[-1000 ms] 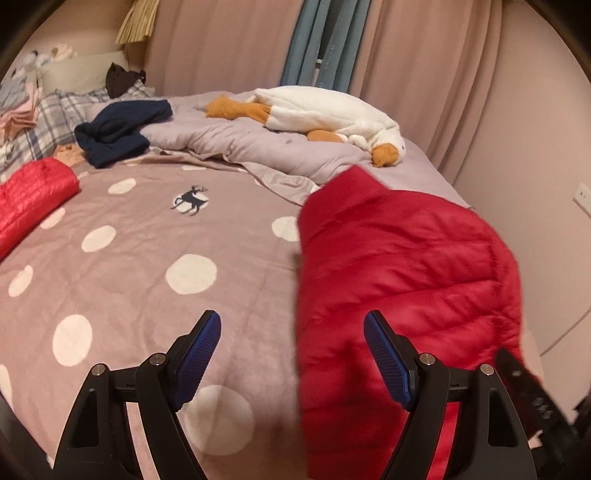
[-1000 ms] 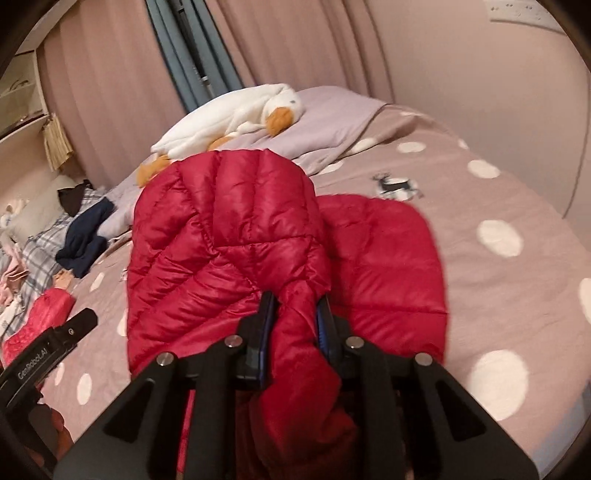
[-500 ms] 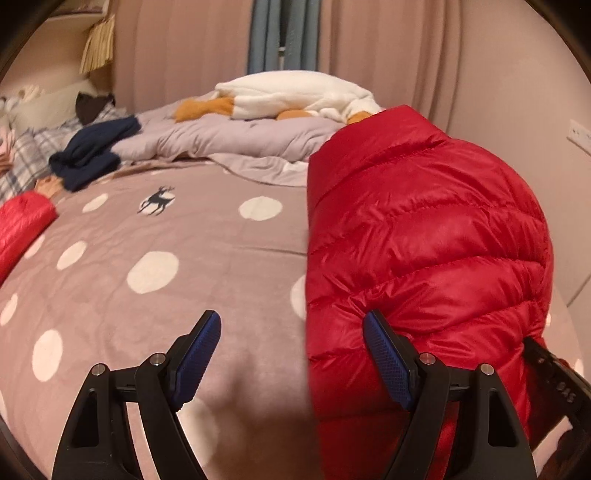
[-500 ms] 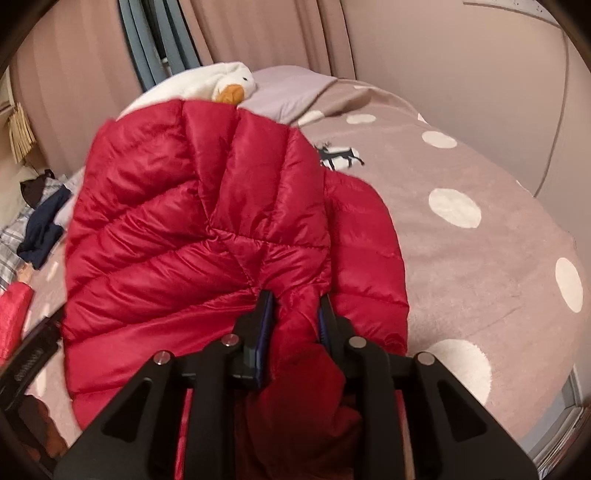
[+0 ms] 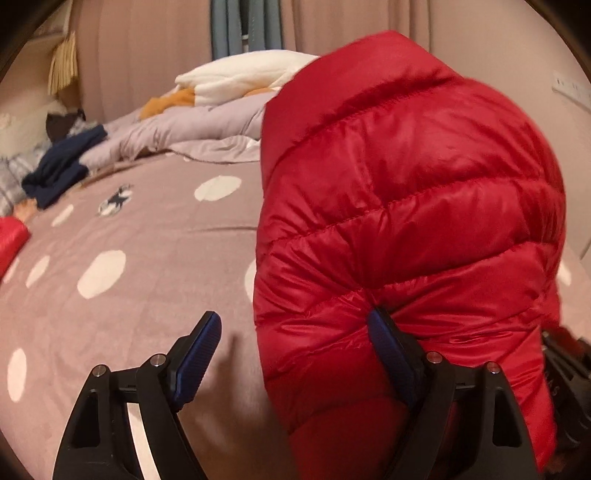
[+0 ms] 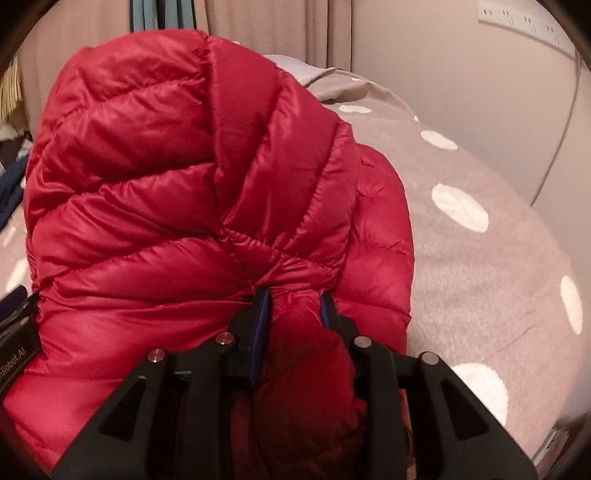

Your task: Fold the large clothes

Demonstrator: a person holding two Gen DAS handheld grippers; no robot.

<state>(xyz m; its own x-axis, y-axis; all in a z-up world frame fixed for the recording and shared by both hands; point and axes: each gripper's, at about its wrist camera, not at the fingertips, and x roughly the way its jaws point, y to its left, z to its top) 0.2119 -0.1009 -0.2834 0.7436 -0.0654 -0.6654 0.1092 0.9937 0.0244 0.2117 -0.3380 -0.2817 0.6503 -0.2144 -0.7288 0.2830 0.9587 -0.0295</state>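
- Jacket [image 6: 192, 206], red and quilted, was bunched above the dotted bed [image 5: 122, 295].
- Right tongs [image 6: 293, 306] were clamped on a fold of the jacket, jaws easing apart, cloth between them.
- Left tongs [image 5: 291, 343] stood wide and were opening; the right pad [image 5: 388, 347] touched the jacket's edge, the left pad [image 5: 199, 347] was clear.
- Plush goose [image 5: 240, 79] lay by the curtains [image 5: 236, 26].

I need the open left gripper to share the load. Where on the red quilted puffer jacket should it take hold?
Probably the red quilted puffer jacket's free side edge, approached from the polka-dot bedspread side. That edge hangs as a thin fold between the left gripper's opening fingers, whereas the padded panels look too bulky to pinch.
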